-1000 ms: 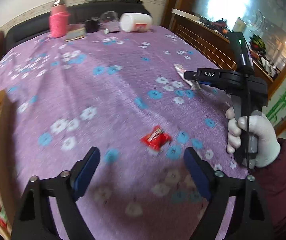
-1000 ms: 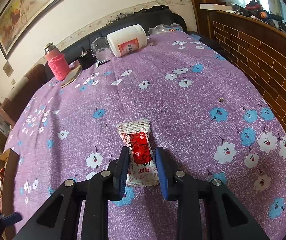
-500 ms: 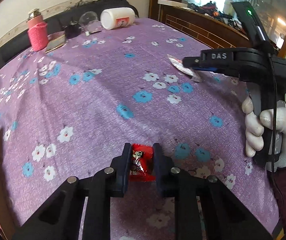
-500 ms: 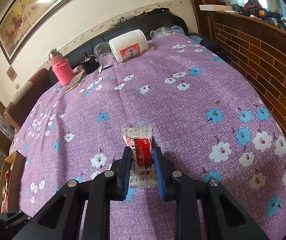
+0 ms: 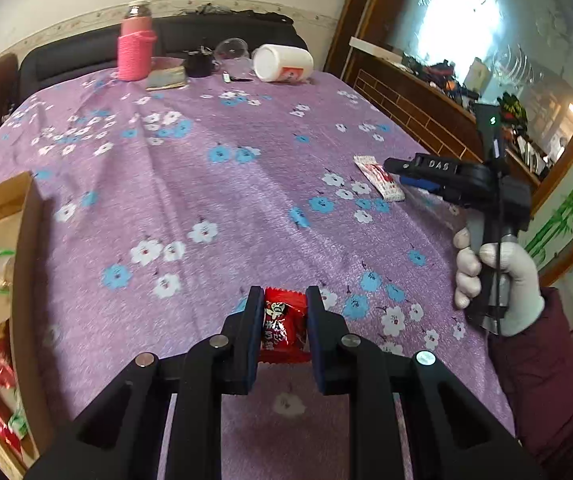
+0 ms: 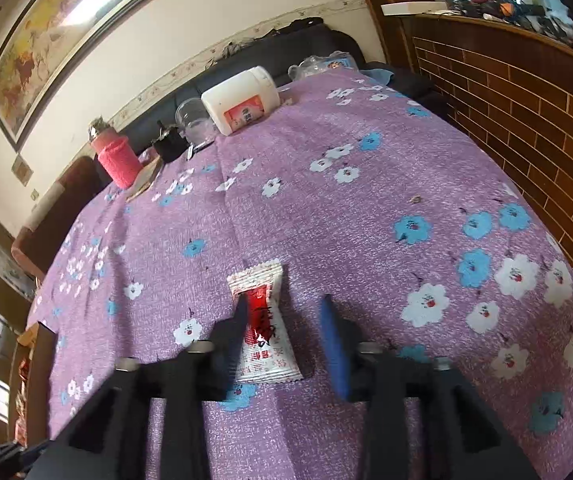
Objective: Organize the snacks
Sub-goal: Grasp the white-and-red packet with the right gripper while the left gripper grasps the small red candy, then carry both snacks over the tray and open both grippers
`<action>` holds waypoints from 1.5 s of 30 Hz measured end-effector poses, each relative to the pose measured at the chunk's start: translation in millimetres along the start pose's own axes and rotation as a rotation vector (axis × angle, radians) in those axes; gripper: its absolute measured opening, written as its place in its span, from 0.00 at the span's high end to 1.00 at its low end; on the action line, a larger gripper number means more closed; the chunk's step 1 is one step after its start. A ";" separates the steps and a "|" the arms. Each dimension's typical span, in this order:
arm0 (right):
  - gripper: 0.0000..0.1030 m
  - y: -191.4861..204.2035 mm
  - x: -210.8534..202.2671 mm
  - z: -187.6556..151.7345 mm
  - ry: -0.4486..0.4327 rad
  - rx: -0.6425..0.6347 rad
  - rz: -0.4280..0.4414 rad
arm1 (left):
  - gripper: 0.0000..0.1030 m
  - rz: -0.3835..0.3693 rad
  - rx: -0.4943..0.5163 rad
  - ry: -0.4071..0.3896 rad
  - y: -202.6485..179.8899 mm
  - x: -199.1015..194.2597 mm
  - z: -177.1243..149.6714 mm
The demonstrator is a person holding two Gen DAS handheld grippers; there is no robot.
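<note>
My left gripper (image 5: 282,316) is shut on a small red snack packet (image 5: 284,326), held just above the purple flowered tablecloth (image 5: 214,200). A white packet with a red label (image 6: 264,328) lies flat on the cloth between the fingers of my right gripper (image 6: 286,316), whose jaws are opening; the left pad still touches the packet and the right pad stands clear of it. The left wrist view shows the same white packet (image 5: 380,178) under the right gripper (image 5: 402,176), which a gloved hand (image 5: 498,280) holds.
A cardboard box (image 5: 14,280) with several snacks stands at the table's left edge. At the far end are a pink bottle (image 5: 134,46), a white jar on its side (image 5: 282,62), a clear cup and small dark items. A brick-patterned wooden wall (image 6: 526,128) runs along the right.
My left gripper closed on the red packet and lifted it slightly. My right gripper's jaws, earlier shut around the white packet, have spread apart.
</note>
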State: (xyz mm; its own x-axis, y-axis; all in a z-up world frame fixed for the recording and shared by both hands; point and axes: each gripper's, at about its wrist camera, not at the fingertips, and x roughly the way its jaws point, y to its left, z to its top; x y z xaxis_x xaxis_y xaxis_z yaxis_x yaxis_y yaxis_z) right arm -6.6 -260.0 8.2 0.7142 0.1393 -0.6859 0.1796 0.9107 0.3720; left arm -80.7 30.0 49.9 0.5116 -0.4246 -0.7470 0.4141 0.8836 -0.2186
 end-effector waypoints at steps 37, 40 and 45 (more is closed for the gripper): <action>0.77 291.2 -82.5 -119.1 0.138 -0.510 0.393 | 0.80 0.214 -0.482 -0.219 199.1 -172.5 -110.5; 0.77 323.8 -72.8 -151.0 0.202 -0.560 0.442 | 0.80 0.235 -0.499 -0.201 207.3 -169.4 -117.3; 0.77 356.5 -54.0 -185.9 0.281 -0.612 0.454 | 0.80 0.264 -0.522 -0.179 216.9 -162.6 -122.4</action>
State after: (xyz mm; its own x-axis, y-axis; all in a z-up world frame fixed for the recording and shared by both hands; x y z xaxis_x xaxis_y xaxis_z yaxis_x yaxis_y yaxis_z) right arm -106.9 129.5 61.7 0.4177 0.5649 -0.7116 -0.5466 0.7819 0.2999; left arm -166.1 314.8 47.1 0.6840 -0.1644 -0.7108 -0.1447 0.9244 -0.3530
